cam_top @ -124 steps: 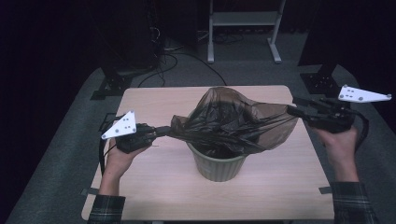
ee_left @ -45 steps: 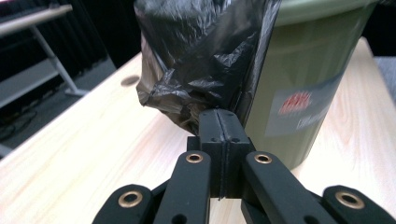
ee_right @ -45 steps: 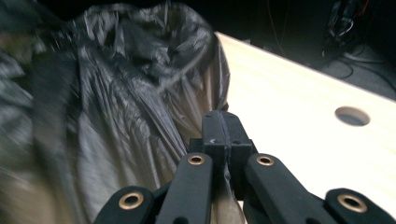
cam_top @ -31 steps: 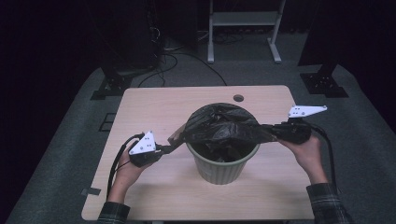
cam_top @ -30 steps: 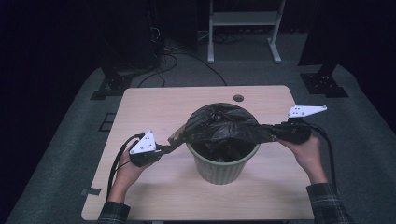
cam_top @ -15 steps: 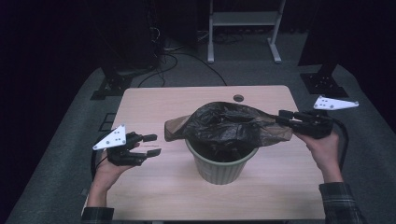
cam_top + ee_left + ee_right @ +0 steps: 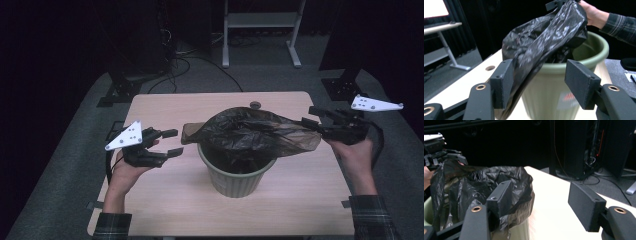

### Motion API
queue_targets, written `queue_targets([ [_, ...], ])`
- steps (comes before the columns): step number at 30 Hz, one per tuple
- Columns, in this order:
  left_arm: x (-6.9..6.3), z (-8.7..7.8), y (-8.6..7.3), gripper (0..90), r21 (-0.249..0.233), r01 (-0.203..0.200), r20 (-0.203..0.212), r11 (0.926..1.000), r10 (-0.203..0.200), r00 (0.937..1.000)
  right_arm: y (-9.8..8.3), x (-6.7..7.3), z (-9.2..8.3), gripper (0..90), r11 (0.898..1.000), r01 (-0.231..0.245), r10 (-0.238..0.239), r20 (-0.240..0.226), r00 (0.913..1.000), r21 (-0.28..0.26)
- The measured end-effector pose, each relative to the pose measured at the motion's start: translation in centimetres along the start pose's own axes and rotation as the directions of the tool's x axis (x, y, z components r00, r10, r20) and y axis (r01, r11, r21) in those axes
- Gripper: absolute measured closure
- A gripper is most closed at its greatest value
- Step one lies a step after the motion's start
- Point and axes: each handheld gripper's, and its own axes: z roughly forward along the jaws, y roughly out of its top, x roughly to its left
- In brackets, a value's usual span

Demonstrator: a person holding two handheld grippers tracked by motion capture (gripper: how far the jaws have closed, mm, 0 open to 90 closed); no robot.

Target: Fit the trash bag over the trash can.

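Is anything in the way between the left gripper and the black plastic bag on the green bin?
Nothing visible is. The left gripper has just been opening, and bare light wooden table lies between it and the crumpled black plastic bag draped over the green ribbed plastic bin.

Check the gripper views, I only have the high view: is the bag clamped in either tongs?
Observer: Not the left tongs: they have just been opening, and a flap of the bag hangs loose at one side of the gap.
Operator: Right?
Observer: The right tongs have just been opening too; bare table shows in the gap, with the bag bunched just beside it.
Operator: Bin markings?
Observer: A reddish label on the bin wall, too blurred to read.
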Motion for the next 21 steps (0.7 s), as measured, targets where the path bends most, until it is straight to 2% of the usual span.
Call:
queue_targets([
  [3,0.1,1.2,0.4,38.2,0.014,-0.017,0.015,0.9998,0.017,0.9997,0.3,0.1,-0.2,35.9,1.0,-0.002,0.001,-0.019,0.9998,-0.015],
  [5,0.1,2.0,0.6,38.4,0.025,-0.026,0.011,0.9994,0.026,0.9996,0.3,0.3,-0.2,37.0,1.0,0.003,-0.004,-0.031,0.9995,-0.008],
  [7,0.2,2.5,0.6,41.7,0.033,-0.032,0.025,0.999,0.031,0.9992,0.2,0.4,0.0,39.4,1.0,0.002,-0.002,-0.045,0.999,0.004],
  [8,0.2,2.8,0.6,42.1,0.043,-0.035,0.018,0.9985,0.035,0.9992,0.1,0.5,0.0,40.0,1.0,0.004,-0.003,-0.059,0.9982,0.008],
  [9,0.3,3.0,0.6,44.4,0.05,-0.037,0.031,0.998,0.036,0.9989,0.0,0.6,0.0,40.0,1.0,0.004,-0.003,-0.066,0.9978,0.01],
  [10,0.2,3.1,0.6,51.5,0.052,-0.042,0.035,0.9977,0.041,0.9986,-0.1,0.7,0.1,40.1,1.0,0.002,-0.001,-0.071,0.9975,0.012],
  [11,0.2,3.2,0.6,54.2,0.063,-0.052,0.026,0.9967,0.05,0.9984,-0.1,0.7,0.1,40.5,1.0,0.0,0.002,-0.076,0.9971,0.017],
  [14,0.2,3.3,0.5,70.2,0.076,-0.068,0.024,0.9948,0.066,0.9975,-0.4,0.9,0.2,40.4,0.999,0.003,-0.001,-0.086,0.9963,0.032],
  [18,0.1,3.2,0.5,87.0,0.072,-0.074,0.041,0.9947,0.071,0.9966,-0.8,1.1,0.0,38.6,0.999,-0.002,0.006,-0.112,0.9937,0.039],
  [21,-0.1,3.1,0.5,89.6,0.079,-0.073,0.054,0.9942,0.069,0.9962,-1.4,1.5,-0.2,37.4,0.998,0.003,0.004,-0.133,0.9911,0.058],
])
